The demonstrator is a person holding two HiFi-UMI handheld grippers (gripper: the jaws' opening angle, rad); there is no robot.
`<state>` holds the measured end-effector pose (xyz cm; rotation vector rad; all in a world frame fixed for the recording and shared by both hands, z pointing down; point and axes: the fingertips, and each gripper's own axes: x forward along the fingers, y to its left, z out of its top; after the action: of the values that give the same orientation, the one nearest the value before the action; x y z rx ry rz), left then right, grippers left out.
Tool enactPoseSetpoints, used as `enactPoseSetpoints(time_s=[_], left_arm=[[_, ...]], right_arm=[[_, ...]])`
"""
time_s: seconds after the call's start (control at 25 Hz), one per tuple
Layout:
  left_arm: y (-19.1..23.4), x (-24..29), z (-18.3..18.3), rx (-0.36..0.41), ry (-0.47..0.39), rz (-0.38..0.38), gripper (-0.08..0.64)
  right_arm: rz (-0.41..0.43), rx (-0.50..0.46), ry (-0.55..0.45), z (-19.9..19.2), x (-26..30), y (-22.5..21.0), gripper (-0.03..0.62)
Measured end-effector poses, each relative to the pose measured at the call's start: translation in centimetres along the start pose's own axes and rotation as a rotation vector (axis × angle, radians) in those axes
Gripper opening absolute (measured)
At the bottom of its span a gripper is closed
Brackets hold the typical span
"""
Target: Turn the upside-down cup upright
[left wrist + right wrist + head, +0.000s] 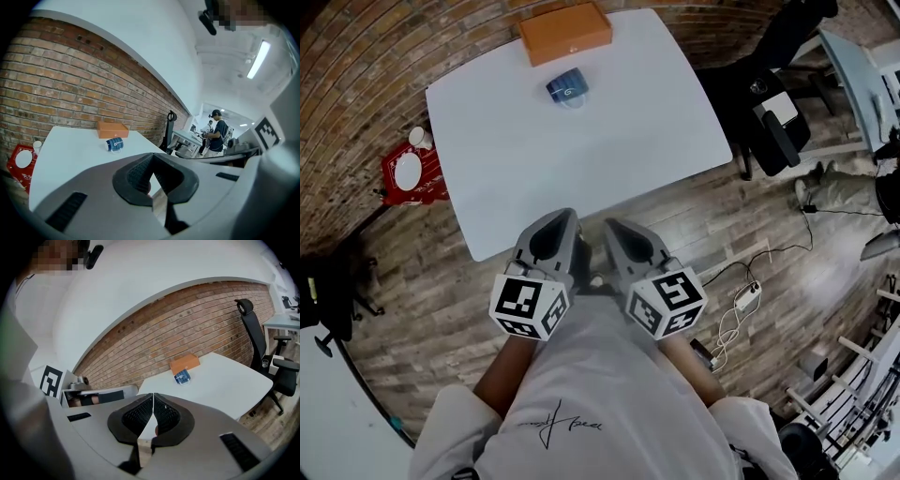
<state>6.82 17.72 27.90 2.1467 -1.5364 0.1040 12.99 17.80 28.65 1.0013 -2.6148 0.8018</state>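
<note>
A small blue cup (567,89) with a white pattern rests on the far part of the white table (609,150), just in front of an orange box (565,31). It is too far off to tell which way up it stands. It also shows small in the left gripper view as the cup (114,144) and in the right gripper view as the cup (182,377). My left gripper (562,217) and right gripper (613,227) hang side by side at the table's near edge, close to my body. Both are shut with nothing between the jaws and far from the cup.
A red stand (411,173) with white cups sits on the wooden floor left of the table. A black office chair (769,103) stands at the table's right. A power strip with cables (742,300) lies on the floor. A person (218,136) stands far behind.
</note>
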Motion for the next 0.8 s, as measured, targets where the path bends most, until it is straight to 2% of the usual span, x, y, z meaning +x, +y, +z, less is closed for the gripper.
enactPoseSetpoints(time_s=[0.28,0.8], left_arm=[[3.0,1.7,0.9,-0.030,0.018,-0.016,0.009],[8.1,4.6,3.9,-0.063,0.022,-0.023,0.009]], right_arm=[[-0.028,-0.009,0.017,1.6,3.8,-1.2,0.021],[-0.029,-0.068,0.036,4.5,9.3,-1.8,0.021]])
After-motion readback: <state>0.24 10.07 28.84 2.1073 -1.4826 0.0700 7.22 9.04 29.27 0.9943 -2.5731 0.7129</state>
